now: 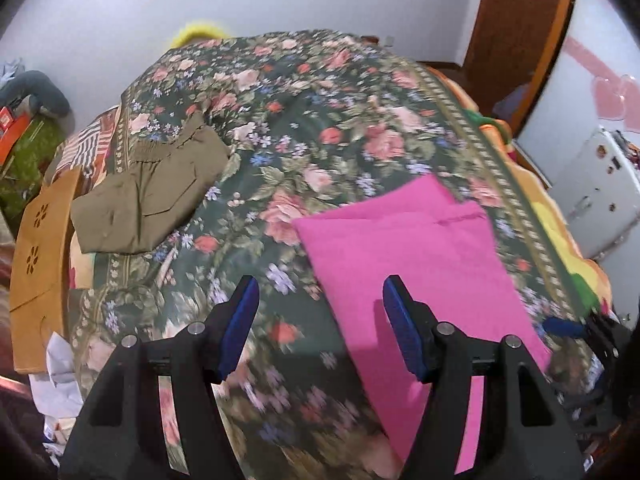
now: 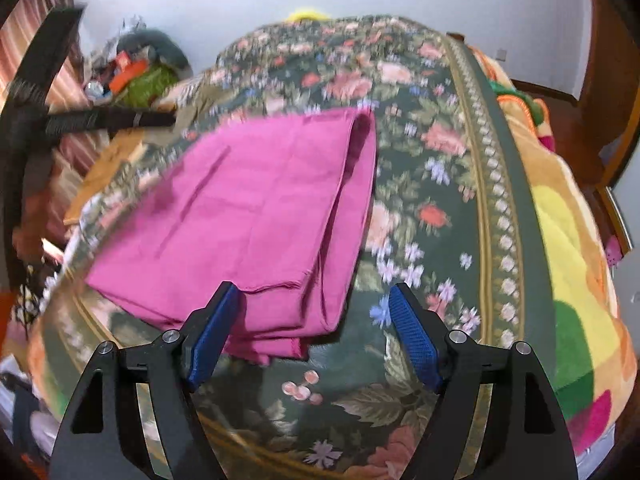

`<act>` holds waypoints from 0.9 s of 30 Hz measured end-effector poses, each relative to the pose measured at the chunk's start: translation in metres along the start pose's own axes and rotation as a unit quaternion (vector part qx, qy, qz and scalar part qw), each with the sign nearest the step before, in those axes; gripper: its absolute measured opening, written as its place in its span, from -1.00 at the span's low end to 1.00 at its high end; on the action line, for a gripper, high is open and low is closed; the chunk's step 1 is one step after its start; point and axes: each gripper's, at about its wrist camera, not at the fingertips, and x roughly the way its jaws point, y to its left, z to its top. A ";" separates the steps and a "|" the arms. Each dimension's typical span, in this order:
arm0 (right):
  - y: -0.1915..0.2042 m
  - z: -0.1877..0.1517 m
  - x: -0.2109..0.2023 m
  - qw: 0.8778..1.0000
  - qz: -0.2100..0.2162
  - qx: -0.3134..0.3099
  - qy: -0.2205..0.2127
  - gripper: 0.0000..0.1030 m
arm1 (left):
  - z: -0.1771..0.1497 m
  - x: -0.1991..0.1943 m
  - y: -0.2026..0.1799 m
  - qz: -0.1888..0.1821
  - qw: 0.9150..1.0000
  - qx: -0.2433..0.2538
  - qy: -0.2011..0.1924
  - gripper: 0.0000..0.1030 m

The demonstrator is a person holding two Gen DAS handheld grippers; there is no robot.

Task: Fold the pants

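Pink pants [image 1: 408, 248] lie folded into a flat rectangle on the floral bedspread [image 1: 320, 128]. My left gripper [image 1: 320, 292] hovers open above their left edge, its right finger over the pink cloth and its left finger over the bedspread, with nothing between the pads. In the right wrist view the pink pants [image 2: 256, 216] show stacked layers at the near corner. There my right gripper [image 2: 314, 296] is open just above that corner, its pads clear of the cloth. A second pair, olive pants [image 1: 152, 196], lies folded at the bed's left side. The right gripper [image 1: 568, 326] peeks in at the picture's right edge.
A brown cardboard piece [image 1: 40, 256] leans off the bed's left edge, with clutter [image 2: 132, 72] on the floor beyond. An orange and yellow fleece blanket [image 2: 568, 240] hangs along the right side. A white appliance [image 1: 600, 200] and a wooden door frame [image 1: 520, 20] stand to the right.
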 end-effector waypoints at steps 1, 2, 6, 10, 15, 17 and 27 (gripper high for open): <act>-0.003 -0.003 0.000 1.000 0.008 0.004 -0.005 0.44 | 0.005 0.008 0.001 0.004 1.000 0.003 0.005 0.24; -0.005 -0.004 -0.002 1.000 0.012 0.006 -0.007 0.44 | 0.011 0.020 0.001 0.008 1.000 0.008 0.012 0.24; -0.013 -0.005 -0.004 1.000 0.019 0.015 -0.007 0.44 | 0.027 0.051 -0.008 0.015 0.999 0.033 0.032 0.25; -0.015 -0.006 -0.005 1.000 0.023 0.020 -0.007 0.44 | 0.041 0.085 -0.022 0.036 0.996 0.063 0.055 0.43; -0.019 -0.003 -0.006 0.999 0.026 0.028 -0.003 0.44 | 0.029 0.120 -0.028 0.072 0.991 0.083 0.079 0.76; -0.022 -0.002 -0.008 0.999 0.021 0.031 -0.004 0.44 | 0.027 0.119 -0.022 0.068 0.992 0.079 0.077 0.79; -0.035 -0.001 -0.034 0.999 -0.005 0.047 -0.023 0.44 | -0.006 0.087 0.015 0.088 0.993 0.013 0.075 0.81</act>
